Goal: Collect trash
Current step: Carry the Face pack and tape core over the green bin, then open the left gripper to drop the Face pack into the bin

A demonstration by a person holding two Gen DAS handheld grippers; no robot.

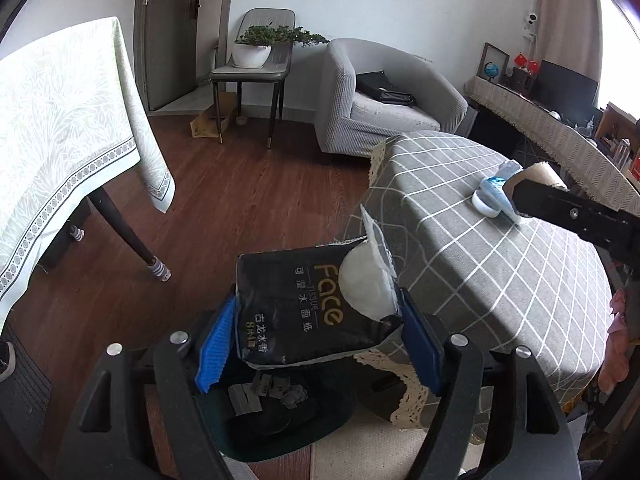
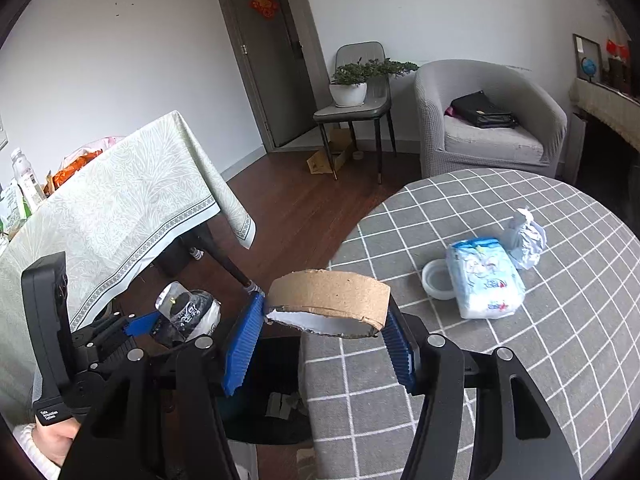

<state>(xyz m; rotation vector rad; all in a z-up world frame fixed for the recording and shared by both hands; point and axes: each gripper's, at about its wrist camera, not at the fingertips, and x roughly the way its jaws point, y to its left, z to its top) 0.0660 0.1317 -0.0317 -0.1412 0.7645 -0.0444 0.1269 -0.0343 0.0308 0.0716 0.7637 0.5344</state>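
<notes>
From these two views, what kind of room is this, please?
Most likely a home living room: a grey armchair, a potted plant on a chair, and a round table with a checked cloth.

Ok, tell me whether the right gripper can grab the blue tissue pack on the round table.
Probably not yet: the right gripper is shut on a cardboard ring. The path to the blue tissue pack looks free otherwise.

Both wrist views look forward, close — share checked table (image 1: pixel 500 248); armchair (image 2: pixel 488 120).
</notes>
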